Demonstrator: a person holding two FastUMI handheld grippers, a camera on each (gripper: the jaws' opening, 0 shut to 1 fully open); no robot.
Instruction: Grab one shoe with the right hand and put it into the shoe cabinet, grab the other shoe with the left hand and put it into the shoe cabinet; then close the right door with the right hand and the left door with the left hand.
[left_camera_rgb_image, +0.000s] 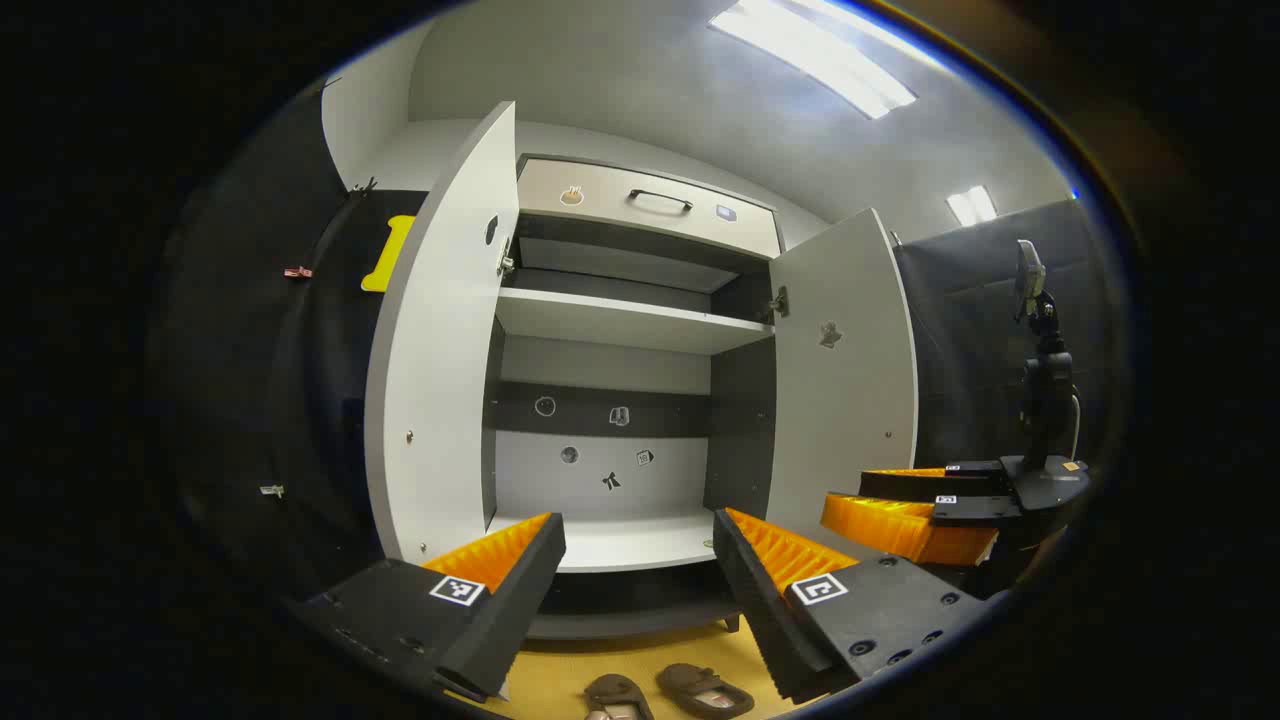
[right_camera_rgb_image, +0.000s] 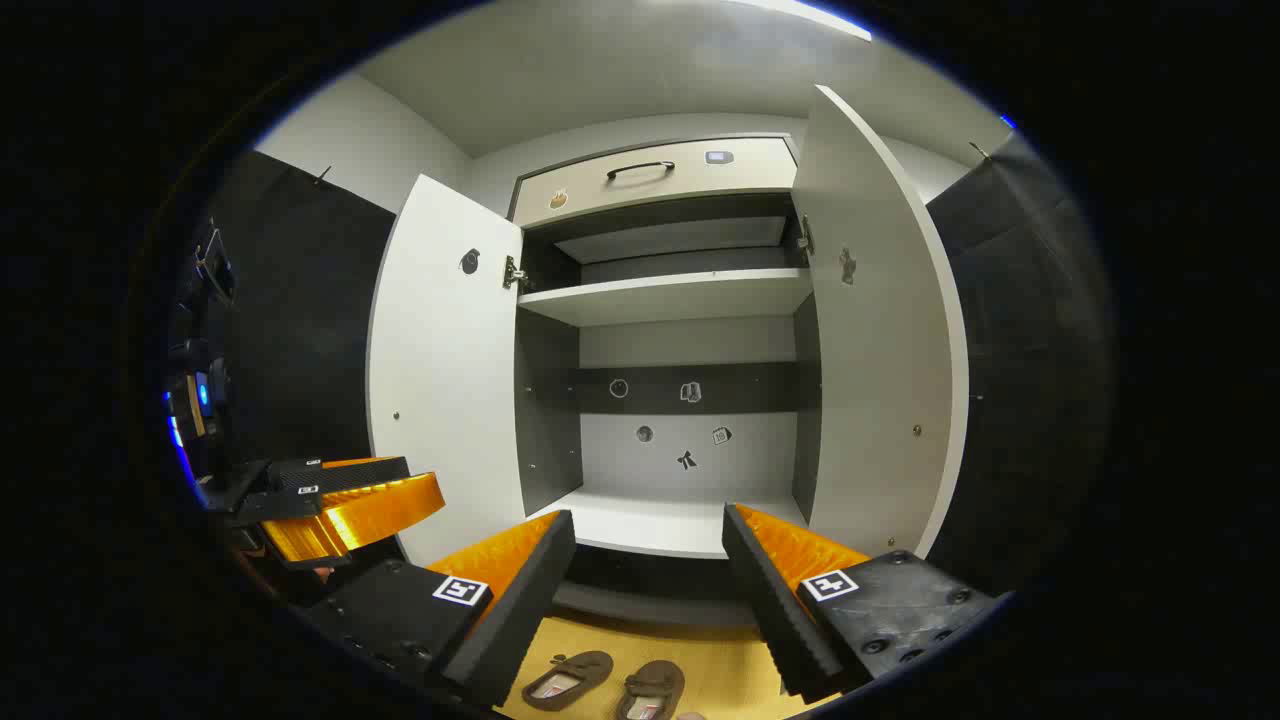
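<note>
Two shoes (right_camera_rgb_image: 568, 680) (right_camera_rgb_image: 651, 690), two doors (right_camera_rgb_image: 445, 370) (right_camera_rgb_image: 885, 340), one drawer (right_camera_rgb_image: 655, 168).

I see the shoe cabinet (right_camera_rgb_image: 680, 330) wide open, both doors swung outward flanking the mouth. Its bottom shelf (right_camera_rgb_image: 655, 522) lies bare. A middle shelf (right_camera_rgb_image: 665, 296) caps that bay. Two shoes (right_camera_rgb_image: 605, 685) lie on the floor before the cabinet.

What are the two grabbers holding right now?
Nothing. The left gripper and the right gripper are both open with empty gaps. Both shoes lie on the floor in front of the open cabinet.
</note>
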